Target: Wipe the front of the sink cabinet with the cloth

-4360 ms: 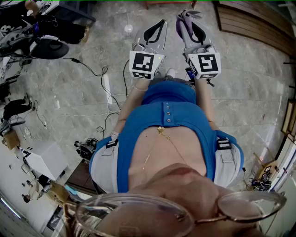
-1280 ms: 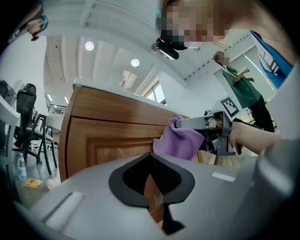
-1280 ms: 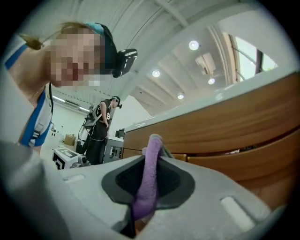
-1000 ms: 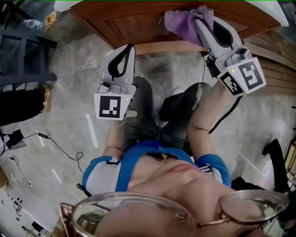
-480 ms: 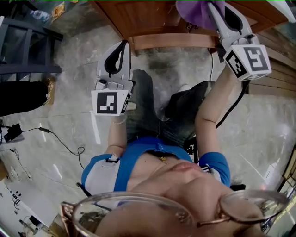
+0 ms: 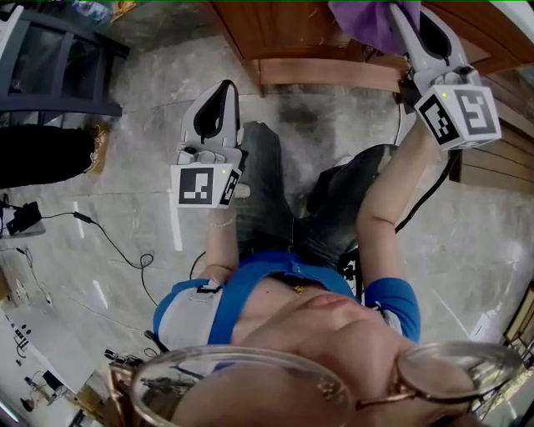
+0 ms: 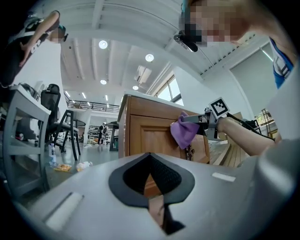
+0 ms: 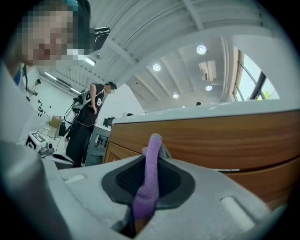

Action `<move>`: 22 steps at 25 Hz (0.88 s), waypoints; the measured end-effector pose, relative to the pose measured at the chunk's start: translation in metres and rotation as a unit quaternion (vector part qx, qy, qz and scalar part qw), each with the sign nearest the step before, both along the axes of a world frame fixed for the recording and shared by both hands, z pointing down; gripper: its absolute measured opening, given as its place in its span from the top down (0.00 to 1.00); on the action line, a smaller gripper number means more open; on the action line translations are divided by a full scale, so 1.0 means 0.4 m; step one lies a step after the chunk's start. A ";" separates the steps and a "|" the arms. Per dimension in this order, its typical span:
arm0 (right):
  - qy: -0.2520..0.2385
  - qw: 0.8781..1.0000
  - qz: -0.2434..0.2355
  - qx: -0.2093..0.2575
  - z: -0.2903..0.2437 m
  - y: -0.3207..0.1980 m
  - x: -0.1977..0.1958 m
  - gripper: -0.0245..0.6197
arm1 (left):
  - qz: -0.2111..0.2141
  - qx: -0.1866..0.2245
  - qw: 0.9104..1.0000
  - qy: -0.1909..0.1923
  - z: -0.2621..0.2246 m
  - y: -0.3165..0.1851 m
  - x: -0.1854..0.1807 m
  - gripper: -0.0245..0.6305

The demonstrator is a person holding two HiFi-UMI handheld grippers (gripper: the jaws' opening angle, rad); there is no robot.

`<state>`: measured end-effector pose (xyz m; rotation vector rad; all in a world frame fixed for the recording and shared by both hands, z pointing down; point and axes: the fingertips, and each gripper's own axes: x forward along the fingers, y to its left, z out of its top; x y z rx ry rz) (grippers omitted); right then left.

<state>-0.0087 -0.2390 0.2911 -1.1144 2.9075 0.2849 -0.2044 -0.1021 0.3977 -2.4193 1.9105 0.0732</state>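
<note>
The wooden sink cabinet (image 6: 292,33) runs along the top of the head view. My right gripper (image 6: 400,8) is raised against its front, shut on a purple cloth (image 6: 367,21) that bunches against the wood. In the right gripper view the cloth (image 8: 149,183) runs up between the jaws, with the cabinet front (image 8: 225,140) just beyond. My left gripper (image 6: 226,87) hangs lower left, over my knee, shut and empty, apart from the cabinet. From the left gripper view I see the cabinet door (image 7: 150,133), the cloth (image 7: 183,131) pressed on it and the right gripper (image 7: 208,119).
A dark metal chair frame (image 6: 50,58) stands at the upper left, and cables (image 6: 108,242) trail over the stone floor. A bottle (image 7: 51,154) and litter lie on the floor by chairs. Wood slats (image 6: 501,158) are at the right. A person (image 8: 91,117) stands in the background.
The right gripper has carried the cloth rightward across the cabinet front over the last second. The left gripper has kept nearly the same place. Earlier, both grippers were over open floor.
</note>
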 end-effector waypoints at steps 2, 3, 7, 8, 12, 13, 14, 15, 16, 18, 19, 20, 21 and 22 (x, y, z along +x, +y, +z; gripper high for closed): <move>0.001 1.000 -0.004 0.000 0.004 -0.001 -0.012 0.88 | -0.005 -0.005 1.000 0.002 0.014 0.007 -0.009 0.96; 0.002 1.000 -0.006 -0.002 0.007 -0.002 -0.018 0.88 | -0.008 -0.007 1.000 0.003 0.020 0.010 -0.013 0.96; 0.000 1.000 -0.019 -0.006 0.013 0.001 -0.048 0.88 | -0.018 -0.011 1.000 0.006 0.030 0.023 -0.031 0.96; -0.001 1.000 -0.023 -0.007 0.012 0.004 -0.056 0.88 | -0.021 -0.010 1.000 0.006 0.031 0.027 -0.035 0.96; -0.003 0.999 -0.039 -0.003 0.011 0.012 -0.087 0.88 | -0.029 -0.012 0.999 0.007 0.040 0.041 -0.041 0.96; -0.004 0.999 -0.044 -0.002 0.010 0.013 -0.097 0.88 | -0.031 -0.014 0.999 0.006 0.043 0.044 -0.042 0.96; -0.005 0.999 -0.050 -0.002 0.009 0.016 -0.108 0.88 | -0.033 -0.015 0.999 0.006 0.045 0.048 -0.043 0.96; -0.005 0.998 -0.057 -0.001 0.008 0.020 -0.121 0.88 | -0.034 -0.016 0.999 0.006 0.045 0.052 -0.045 0.96; -0.005 0.998 -0.064 -0.001 0.006 0.025 -0.136 0.88 | -0.035 -0.016 0.999 0.007 0.043 0.057 -0.046 0.96; -0.004 0.997 -0.080 0.001 0.005 0.035 -0.171 0.88 | -0.039 -0.015 0.999 0.007 0.040 0.069 -0.051 0.96; -0.004 0.996 -0.089 0.001 0.006 0.040 -0.190 0.88 | -0.042 -0.016 0.999 0.006 0.038 0.075 -0.055 0.96; -0.005 0.995 -0.098 0.001 0.007 0.044 -0.209 0.88 | -0.046 -0.017 0.999 0.005 0.038 0.081 -0.060 0.96; -0.006 0.994 -0.105 0.001 0.008 0.046 -0.227 0.88 | -0.049 -0.017 0.999 0.004 0.038 0.086 -0.066 0.96; -0.006 0.994 -0.111 0.002 0.009 0.049 -0.245 0.88 | -0.053 -0.018 0.998 0.004 0.039 0.090 -0.073 0.96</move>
